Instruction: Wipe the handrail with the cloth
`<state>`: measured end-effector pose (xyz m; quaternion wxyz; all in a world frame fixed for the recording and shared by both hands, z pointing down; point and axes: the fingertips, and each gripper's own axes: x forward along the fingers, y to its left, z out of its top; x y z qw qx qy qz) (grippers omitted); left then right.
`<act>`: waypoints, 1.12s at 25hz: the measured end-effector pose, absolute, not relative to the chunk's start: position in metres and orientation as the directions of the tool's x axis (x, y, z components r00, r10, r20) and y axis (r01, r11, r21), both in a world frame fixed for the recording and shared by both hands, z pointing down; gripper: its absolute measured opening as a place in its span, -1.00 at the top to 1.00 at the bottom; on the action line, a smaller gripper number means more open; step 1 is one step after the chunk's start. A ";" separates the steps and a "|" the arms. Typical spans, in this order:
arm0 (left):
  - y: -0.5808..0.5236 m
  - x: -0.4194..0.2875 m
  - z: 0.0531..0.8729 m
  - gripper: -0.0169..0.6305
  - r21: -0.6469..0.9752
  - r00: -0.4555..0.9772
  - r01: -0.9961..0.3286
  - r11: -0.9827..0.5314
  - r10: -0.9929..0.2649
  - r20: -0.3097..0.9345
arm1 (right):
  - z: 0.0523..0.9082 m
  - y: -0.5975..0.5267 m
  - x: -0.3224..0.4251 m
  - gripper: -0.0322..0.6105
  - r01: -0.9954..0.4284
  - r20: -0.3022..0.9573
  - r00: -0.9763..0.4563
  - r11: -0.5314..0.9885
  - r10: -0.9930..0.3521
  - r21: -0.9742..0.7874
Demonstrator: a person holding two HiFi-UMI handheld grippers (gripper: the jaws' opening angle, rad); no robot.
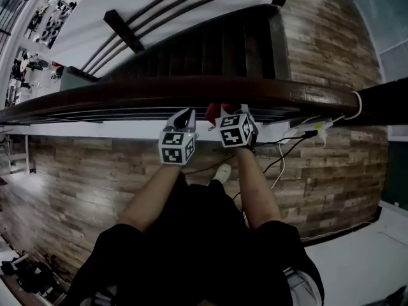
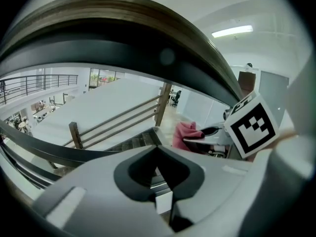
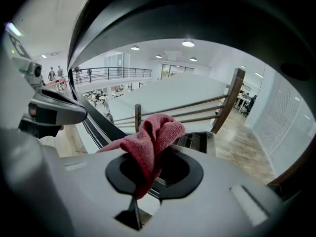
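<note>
Your right gripper (image 1: 233,112) has its jaws clamped on the red cloth (image 3: 154,138), which sits just under the handrail (image 1: 127,94). The rail's long axis runs crosswise to the jaws. The left gripper (image 1: 184,117), jaws together and empty, waits just beside.

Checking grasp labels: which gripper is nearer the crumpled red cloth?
Right. The right gripper is shut on the crumpled red cloth; the left gripper, shut and empty, sits just beside it without touching the cloth.
</note>
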<state>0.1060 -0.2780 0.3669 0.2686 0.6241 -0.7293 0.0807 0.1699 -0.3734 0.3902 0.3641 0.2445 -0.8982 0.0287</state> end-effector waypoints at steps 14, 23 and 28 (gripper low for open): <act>-0.323 0.164 0.365 0.95 0.214 -0.047 -0.962 0.169 -0.876 0.480 | 0.393 -0.427 0.246 0.74 -0.497 0.681 -0.567 0.852 -0.463 0.166; -0.354 0.203 0.362 0.95 0.227 -0.004 -0.966 0.127 -0.879 0.477 | 0.390 -0.455 0.289 0.74 -0.535 0.672 -0.543 0.824 -0.504 0.186; -0.372 0.223 0.360 0.95 0.235 0.023 -0.967 0.101 -0.882 0.471 | 0.389 -0.462 0.302 0.74 -0.540 0.670 -0.539 0.820 -0.510 0.190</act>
